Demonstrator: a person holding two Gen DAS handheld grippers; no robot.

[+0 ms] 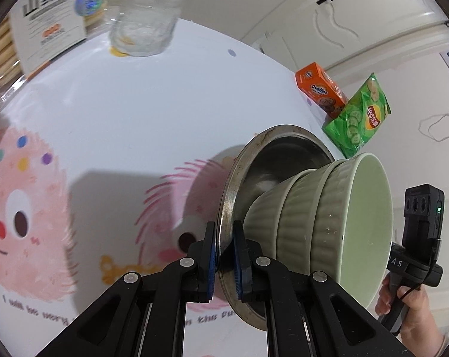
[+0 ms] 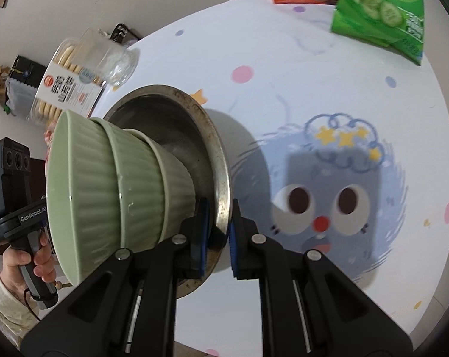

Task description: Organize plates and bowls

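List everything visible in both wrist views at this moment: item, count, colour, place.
Metal bowl: 1, steel with stained rim, held on edge above the table, rim gripped from both sides.
Ribbed bowls: 3, pale green, nested together inside the metal bowl.
Glass jar: 1, clear, far side of the table.
Biscuit pack: 1, clear tub with white label, beside the jar.
Ovaltine box: 1, orange, table edge.
Chips bag: 1, green, next to the box.
Tablecloth: 1, white with pink and blue cartoon faces.
Left tongs: black with blue pads, shut on the rim.
Right tongs: same, shut on the opposite rim.
Hands: 2, each on a handle.
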